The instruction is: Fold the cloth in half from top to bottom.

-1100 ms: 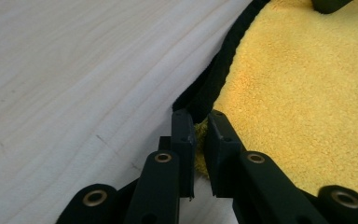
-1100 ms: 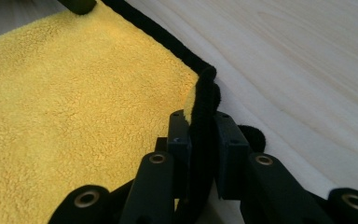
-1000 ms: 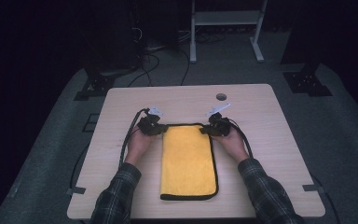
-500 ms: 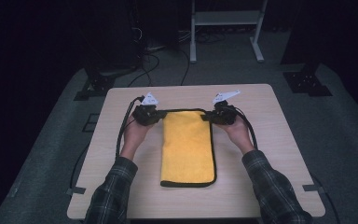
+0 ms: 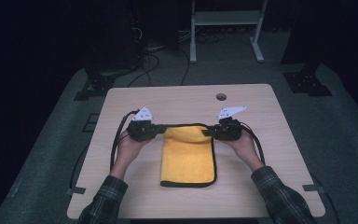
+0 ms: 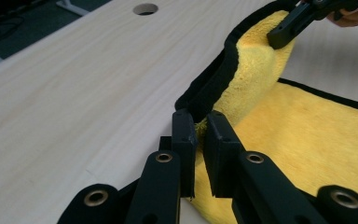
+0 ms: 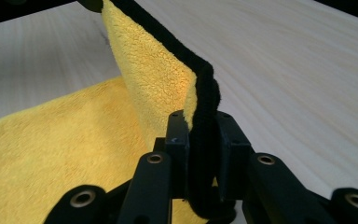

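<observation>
A yellow towel [image 5: 189, 158] with a black hem lies folded on the wooden table [image 5: 270, 116]. Its far edge hangs lifted off the table between the two grippers. My left gripper [image 5: 161, 130] is shut on the far left corner. In the left gripper view my left gripper [image 6: 198, 137] pinches the yellow towel [image 6: 307, 135] at its hem. My right gripper [image 5: 209, 132] is shut on the far right corner. In the right gripper view my right gripper [image 7: 200, 135] clamps the black hem, and the yellow towel [image 7: 65, 154] slopes down to the table.
A round hole [image 5: 221, 97] is in the table beyond the grippers; the same hole [image 6: 145, 8] appears in the left gripper view. Black cables [image 5: 116, 144] trail from both grippers along the forearms. Dark floor and a white stand [image 5: 223, 18] lie behind the table.
Both grippers first pulled the towel away from the person. They then raised its far edge and came back toward the person, so the towel looks shorter now.
</observation>
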Motion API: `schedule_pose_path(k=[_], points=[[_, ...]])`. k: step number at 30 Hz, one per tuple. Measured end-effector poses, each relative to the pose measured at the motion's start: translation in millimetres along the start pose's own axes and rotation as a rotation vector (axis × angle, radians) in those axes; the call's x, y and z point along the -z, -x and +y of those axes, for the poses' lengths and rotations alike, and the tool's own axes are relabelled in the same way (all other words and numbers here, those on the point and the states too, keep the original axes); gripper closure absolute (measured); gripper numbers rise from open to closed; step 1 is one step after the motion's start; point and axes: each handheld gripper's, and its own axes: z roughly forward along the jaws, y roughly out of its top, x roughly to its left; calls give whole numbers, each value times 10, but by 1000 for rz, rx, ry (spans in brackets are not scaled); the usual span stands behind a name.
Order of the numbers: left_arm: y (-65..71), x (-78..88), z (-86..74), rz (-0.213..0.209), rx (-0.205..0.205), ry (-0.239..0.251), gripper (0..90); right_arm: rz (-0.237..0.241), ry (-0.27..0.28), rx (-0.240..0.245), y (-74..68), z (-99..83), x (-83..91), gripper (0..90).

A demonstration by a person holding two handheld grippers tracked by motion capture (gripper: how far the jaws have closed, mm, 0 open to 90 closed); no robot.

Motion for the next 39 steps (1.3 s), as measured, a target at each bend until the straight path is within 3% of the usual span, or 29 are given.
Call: schedule_pose_path(k=[7,11,18,20,30,33,36,39], points=[[177,97,-149,-40,15,-7,826,45,-4,-8,-141,-147,55,762],[256,141,-200,-47,12,-15,826,60,-11,5,-247,-205,84,762],[449,240,-335,-95,32,-22,825,78,-28,26,-440,-314,160,760],[542,252,-403,-104,31,-41,825,85,-35,28,-491,-352,178,759],[713,220,-611,-147,42,-113,823,104,-103,48,-694,-549,194,731],[755,162,-693,-161,44,-168,819,116,-137,35,-732,-627,165,690],[781,134,-744,-158,31,-209,809,118,-137,27,-746,-645,162,652],[797,165,-753,-156,32,-200,753,122,-133,8,-752,-624,185,560]])
